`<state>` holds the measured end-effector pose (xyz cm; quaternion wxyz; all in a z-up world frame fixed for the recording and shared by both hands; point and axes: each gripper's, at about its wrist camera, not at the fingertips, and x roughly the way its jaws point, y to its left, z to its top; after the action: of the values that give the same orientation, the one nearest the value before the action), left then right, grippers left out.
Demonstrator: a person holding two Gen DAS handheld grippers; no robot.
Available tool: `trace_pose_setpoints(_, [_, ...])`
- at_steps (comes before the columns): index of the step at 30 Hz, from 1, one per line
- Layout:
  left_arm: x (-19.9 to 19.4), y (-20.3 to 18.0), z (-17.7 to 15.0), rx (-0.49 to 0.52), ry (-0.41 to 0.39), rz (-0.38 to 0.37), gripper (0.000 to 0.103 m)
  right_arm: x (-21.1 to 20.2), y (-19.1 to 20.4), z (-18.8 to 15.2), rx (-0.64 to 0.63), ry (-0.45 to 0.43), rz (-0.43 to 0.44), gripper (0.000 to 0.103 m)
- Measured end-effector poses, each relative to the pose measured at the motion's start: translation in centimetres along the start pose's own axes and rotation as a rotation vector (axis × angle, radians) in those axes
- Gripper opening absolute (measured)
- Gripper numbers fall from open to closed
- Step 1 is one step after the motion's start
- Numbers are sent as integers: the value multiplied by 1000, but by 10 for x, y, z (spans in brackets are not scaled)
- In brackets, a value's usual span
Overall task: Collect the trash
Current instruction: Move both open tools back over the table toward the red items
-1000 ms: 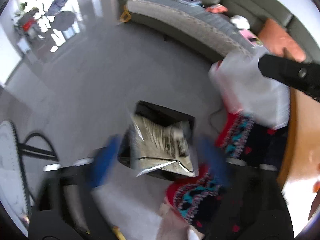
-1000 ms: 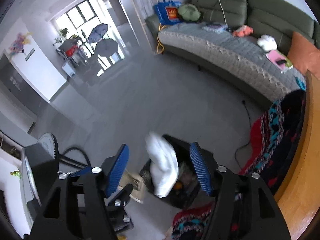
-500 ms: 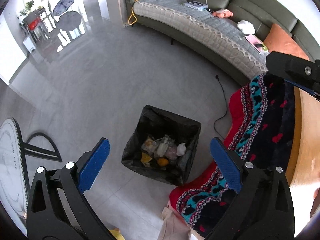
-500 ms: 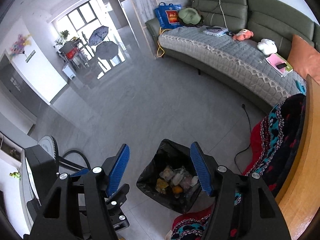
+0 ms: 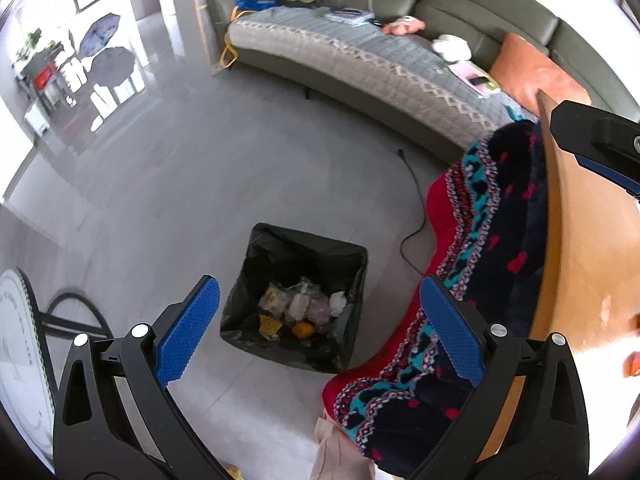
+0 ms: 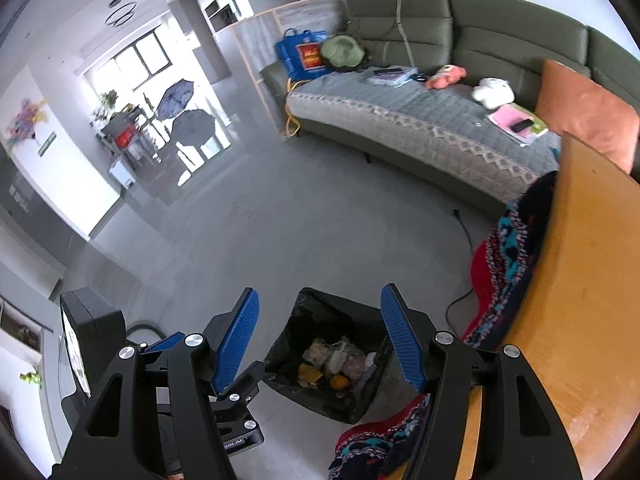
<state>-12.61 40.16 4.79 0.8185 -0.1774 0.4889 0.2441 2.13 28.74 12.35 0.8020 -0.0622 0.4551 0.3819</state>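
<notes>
A black-lined trash bin [image 5: 256, 304] stands on the grey floor below both grippers, also in the right wrist view [image 6: 288, 344]. Several bits of trash [image 5: 300, 308] lie in its bottom, among them wrappers, white tissue and something orange [image 6: 339, 381]. My left gripper [image 5: 320, 332] is open and empty above the bin. My right gripper [image 6: 320, 340] is open and empty, higher above the bin. The right gripper's body [image 5: 592, 140] shows at the right edge of the left wrist view, and the left gripper [image 6: 236, 396] shows low in the right wrist view.
A wooden table edge [image 5: 580, 280] runs along the right, with a red, teal and black patterned cloth [image 5: 492, 240] hanging over it beside the bin. A black cable [image 5: 412, 216] lies on the floor. A green sofa [image 6: 440, 128] stands behind. A fan base [image 5: 16, 340] is at the left.
A second ago a silvery wrapper and a white wad were over the bin between my fingers. Both have dropped into it. Both grippers have risen and now hold nothing.
</notes>
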Motion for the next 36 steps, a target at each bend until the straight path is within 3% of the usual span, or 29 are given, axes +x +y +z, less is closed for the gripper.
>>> trace_pose_setpoints(10, [-11, -79, 1, 129, -15, -69, 97, -57, -75, -20, 121, -74, -80, 65])
trace_pose_setpoints(20, [-22, -190, -6, 308, -25, -165, 97, -117, -165, -52, 249, -142, -185, 65])
trace_pose_setpoints(36, [-40, -345, -47, 574, -15, -310, 97, -214, -292, -134, 459, -227, -368, 65])
